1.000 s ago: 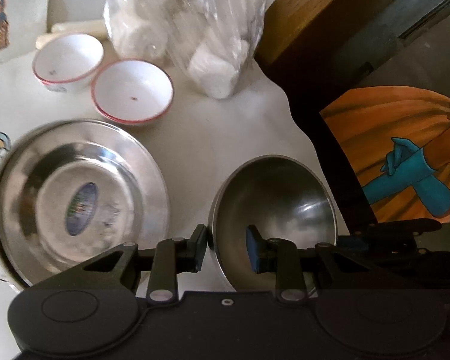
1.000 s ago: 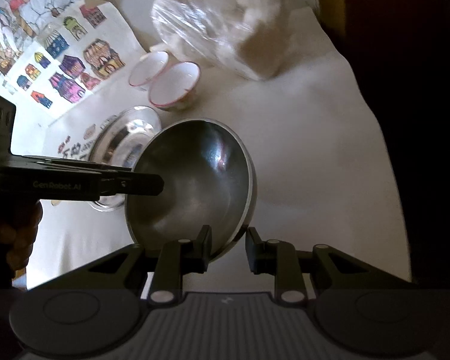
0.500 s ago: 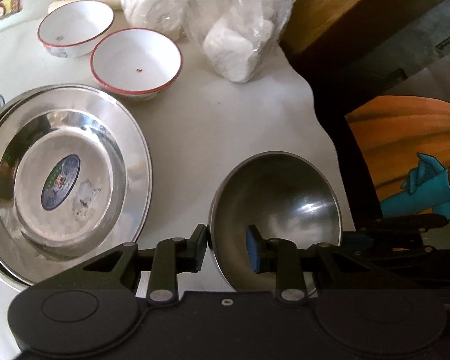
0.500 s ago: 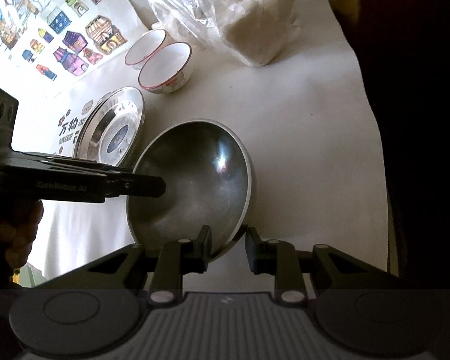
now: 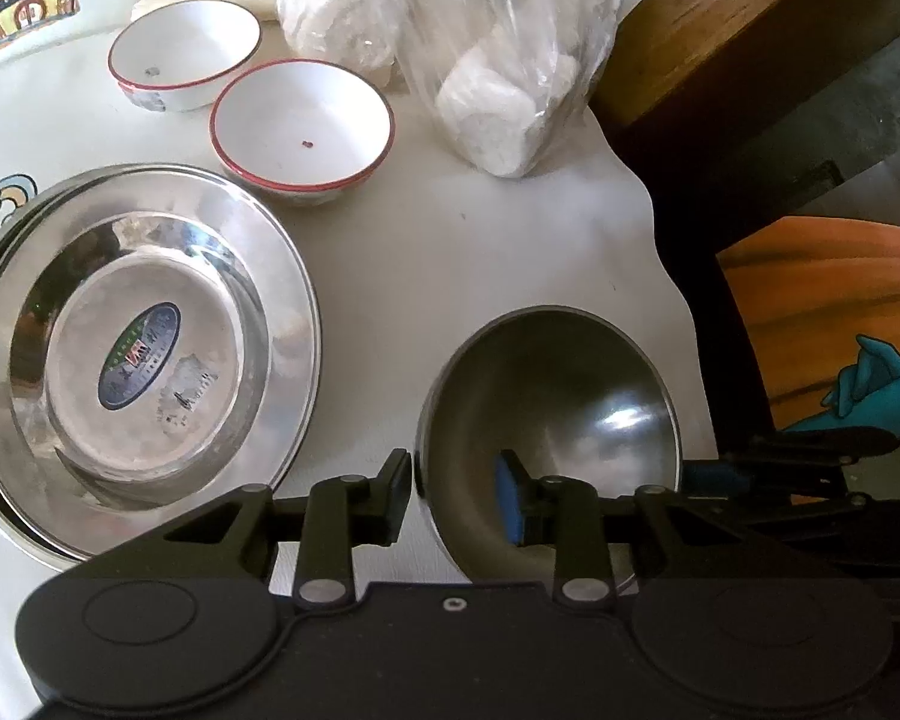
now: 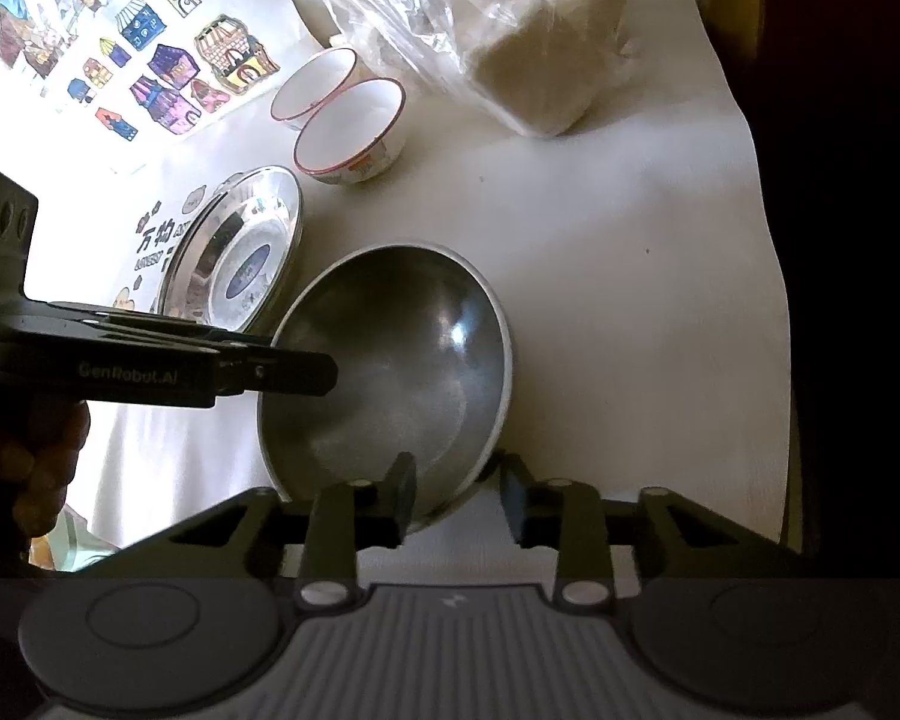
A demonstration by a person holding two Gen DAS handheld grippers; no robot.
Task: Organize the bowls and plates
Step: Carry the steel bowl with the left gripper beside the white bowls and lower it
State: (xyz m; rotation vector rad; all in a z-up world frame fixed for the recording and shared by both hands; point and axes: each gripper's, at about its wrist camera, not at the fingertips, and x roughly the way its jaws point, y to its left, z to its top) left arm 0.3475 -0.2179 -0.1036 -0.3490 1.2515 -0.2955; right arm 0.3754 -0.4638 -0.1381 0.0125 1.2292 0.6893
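Steel bowl [image 5: 555,420] sits near the right edge of the white-covered surface [image 5: 450,252], tipped up toward the left.

Left hand-held gripper [image 5: 456,495]: jaws apart, straddling the bowl's left rim, black finger outside, blue-padded finger [image 5: 508,501] inside. Gap visible on both sides of the rim, so not clamped.

Right hand-held gripper [image 6: 457,501]: jaws also apart, straddling the bowl's near rim, left finger inside the bowl, right finger outside. Can't tell whether either finger touches the metal.

From the right wrist view, the left hand-held gripper comes in from the left, its tip over the bowl's left rim, with a hand [image 6: 27,468] gripping it at the frame's left edge.

Rest of the layout:
- Steel plate [image 5: 144,354] just left of the steel bowl, a blue oval sticker [image 5: 139,355] in its centre. It sits on top of another steel plate, only whose rim edge [image 5: 6,531] shows at the near-left.
- Two white bowls with red rims, far-left of the steel bowl: nearer one [image 5: 302,127], farther one [image 5: 185,51], side by side and about touching.
- Clear plastic bag [image 5: 480,54] of white rolls at the far side, right of the white bowls.
- Cartoon house print [image 6: 150,60] on the far-left of the cloth.
- Wooden furniture [image 5: 720,12] beyond the surface's right edge.
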